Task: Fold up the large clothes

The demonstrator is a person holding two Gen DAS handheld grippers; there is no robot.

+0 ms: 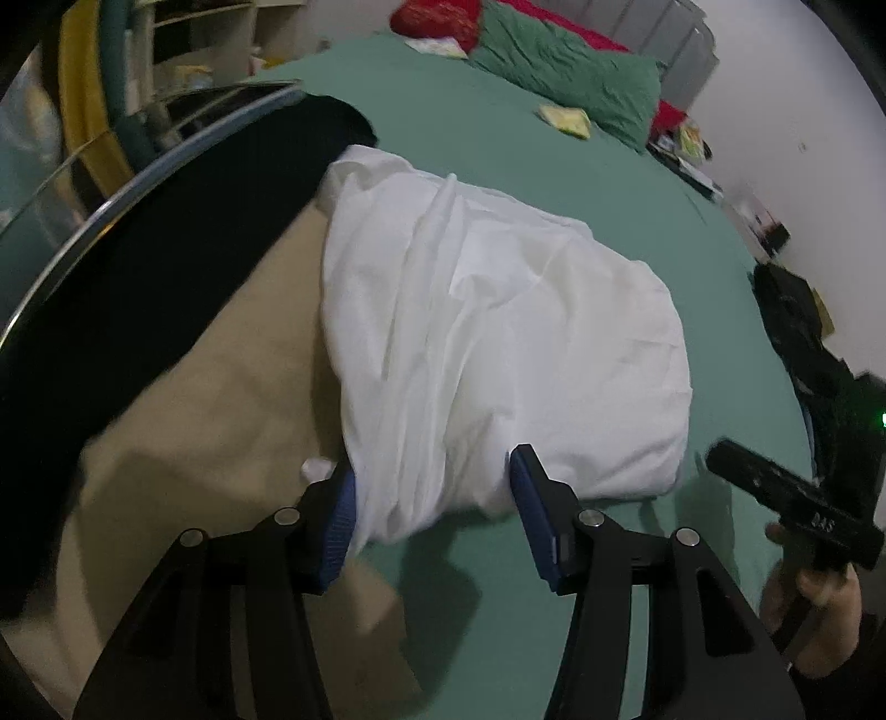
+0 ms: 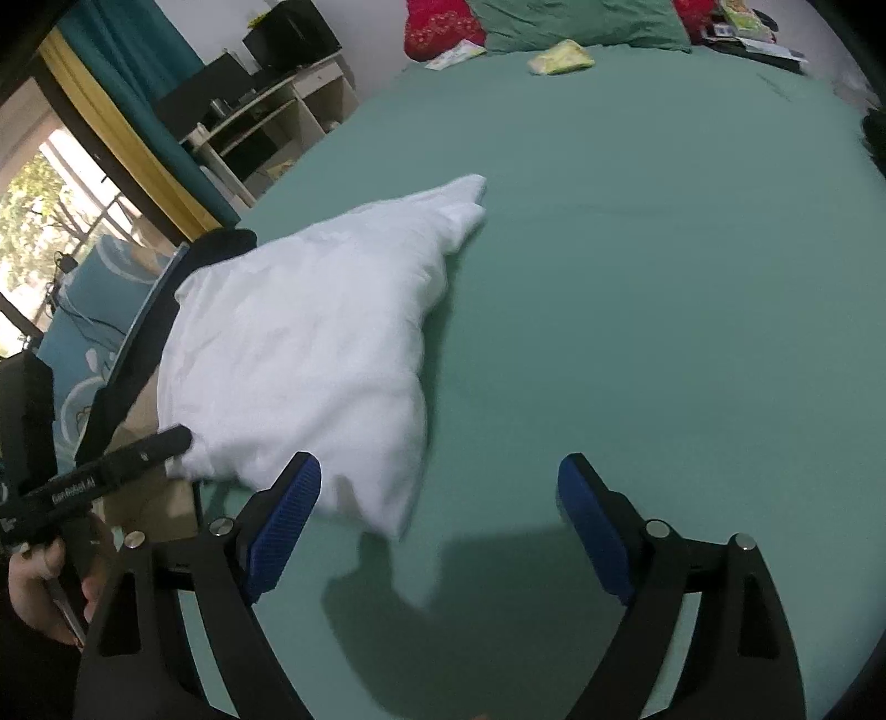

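White garment (image 1: 498,343) bunched on green bed (image 1: 554,166), partly folded at best; squaring and final folds outstanding. Left gripper (image 1: 432,515) wide, straddling near hem unpinched. Right gripper (image 2: 437,526) wide, empty, cloth just left.

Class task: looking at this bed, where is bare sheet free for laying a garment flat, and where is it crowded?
Free: the wide green sheet right of the white garment, up to the pillows. Crowded: the left edge, where beige cloth and dark cloth lie beside it.
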